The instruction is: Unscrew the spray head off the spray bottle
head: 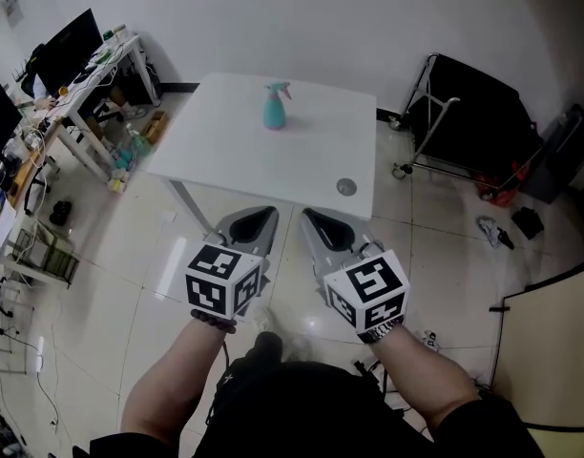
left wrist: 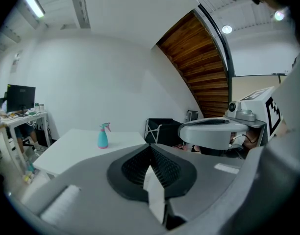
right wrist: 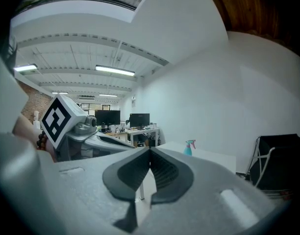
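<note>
White table, black cart, cluttered desk

A white square table stands on a glossy pale tiled floor near the plain white wall. A cluttered white desk with black monitors stands at the left and a black metal-framed cart at the right.

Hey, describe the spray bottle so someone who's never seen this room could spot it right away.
Look for the white table in the middle of the floor. The spray bottle stands upright near its far edge. It is teal with a pink spray head, while the only other thing there is a flat grey disc near the front edge.
</note>
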Action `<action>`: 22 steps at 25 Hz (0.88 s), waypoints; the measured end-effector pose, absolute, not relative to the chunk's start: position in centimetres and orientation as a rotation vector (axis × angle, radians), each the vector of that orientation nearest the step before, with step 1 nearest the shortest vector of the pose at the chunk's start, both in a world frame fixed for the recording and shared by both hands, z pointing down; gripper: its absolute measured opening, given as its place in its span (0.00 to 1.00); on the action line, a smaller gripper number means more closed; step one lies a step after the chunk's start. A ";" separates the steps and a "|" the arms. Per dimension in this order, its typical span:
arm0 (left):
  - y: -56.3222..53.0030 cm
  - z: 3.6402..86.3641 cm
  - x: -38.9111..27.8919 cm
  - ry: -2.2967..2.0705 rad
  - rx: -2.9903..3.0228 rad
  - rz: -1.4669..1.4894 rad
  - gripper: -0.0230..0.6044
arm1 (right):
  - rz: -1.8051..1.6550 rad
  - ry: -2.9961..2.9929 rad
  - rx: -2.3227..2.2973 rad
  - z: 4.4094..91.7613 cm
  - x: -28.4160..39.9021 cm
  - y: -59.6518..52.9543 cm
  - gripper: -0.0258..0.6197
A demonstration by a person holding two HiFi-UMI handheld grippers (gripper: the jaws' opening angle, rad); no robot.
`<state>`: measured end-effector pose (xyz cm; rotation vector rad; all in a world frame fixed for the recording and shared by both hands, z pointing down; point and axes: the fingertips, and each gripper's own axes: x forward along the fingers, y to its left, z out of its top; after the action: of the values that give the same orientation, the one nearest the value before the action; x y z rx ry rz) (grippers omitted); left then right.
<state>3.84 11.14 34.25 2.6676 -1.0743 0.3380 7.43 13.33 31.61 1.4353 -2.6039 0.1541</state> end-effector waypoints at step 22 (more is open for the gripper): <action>5.0 35.0 2.9 -1.034 2.657 0.335 0.06 | 0.182 -2.559 1.464 32.3 6.6 7.3 0.02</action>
<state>2.93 5.05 34.97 2.6572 -1.0338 0.3352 6.64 7.29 32.31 1.4641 -2.5588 0.1819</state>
